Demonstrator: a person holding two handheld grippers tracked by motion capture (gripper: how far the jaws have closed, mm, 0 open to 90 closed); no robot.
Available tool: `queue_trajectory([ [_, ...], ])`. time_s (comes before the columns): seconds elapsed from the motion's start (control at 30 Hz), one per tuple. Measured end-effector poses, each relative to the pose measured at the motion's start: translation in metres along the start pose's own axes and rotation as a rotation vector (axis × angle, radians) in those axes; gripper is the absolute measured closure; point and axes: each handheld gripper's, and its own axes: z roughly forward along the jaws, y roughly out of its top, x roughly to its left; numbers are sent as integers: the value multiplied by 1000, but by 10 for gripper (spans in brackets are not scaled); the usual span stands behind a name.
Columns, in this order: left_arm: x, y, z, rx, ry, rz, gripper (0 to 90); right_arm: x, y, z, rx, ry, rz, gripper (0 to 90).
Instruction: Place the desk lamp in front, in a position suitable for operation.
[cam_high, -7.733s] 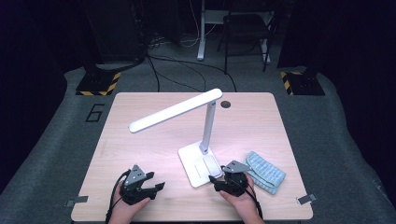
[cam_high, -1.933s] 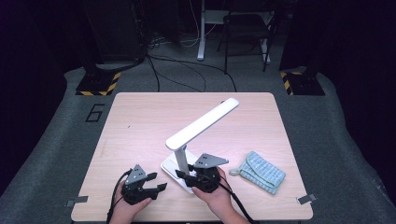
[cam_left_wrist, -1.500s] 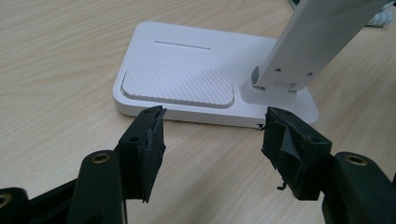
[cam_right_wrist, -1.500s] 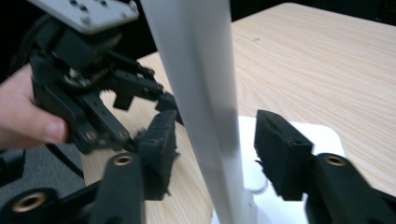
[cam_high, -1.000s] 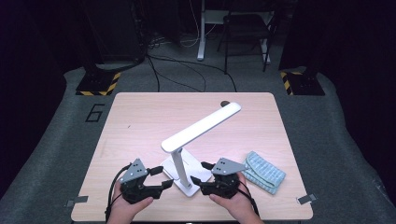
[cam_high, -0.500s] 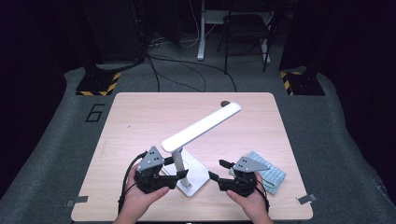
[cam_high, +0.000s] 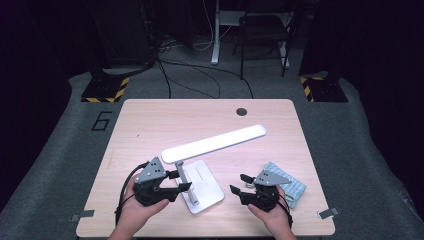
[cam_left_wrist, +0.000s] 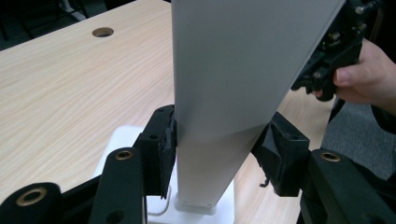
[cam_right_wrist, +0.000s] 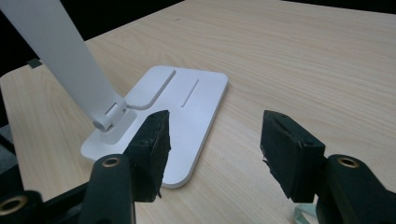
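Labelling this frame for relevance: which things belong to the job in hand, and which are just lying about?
In the job:
- desk lamp, its upright between the left gripper's fingers, which have just been closing
- right gripper, open, beside the lamp base

Lying about:
- blue cloth by the right hand
- table with its cable hole

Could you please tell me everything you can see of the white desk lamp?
The desk lamp looks like matte white plastic: a flat rectangular base with rounded corners near the table's front edge, a short hinged stem, and a long flat head lying nearly level, pointing to the far right. It appears unlit. The left gripper has been closing around the stem; its left pad touches it.
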Motion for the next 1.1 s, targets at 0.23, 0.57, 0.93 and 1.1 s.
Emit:
queue_trajectory([
  [0.23,7,-8,-10,-13,-25,-13,523,-8,3,-8,55,-91,-9,430],
  [0.57,13,-2,-7,-59,-71,-17,486,-54,2,-50,13,-198,157,368],
  [0.93,9,5,0,-68,-60,5,483,-82,-15,-58,104,-345,114,359],
  [1.1,9,4,1,-74,-63,3,473,-90,-28,-53,137,-335,87,376],
])
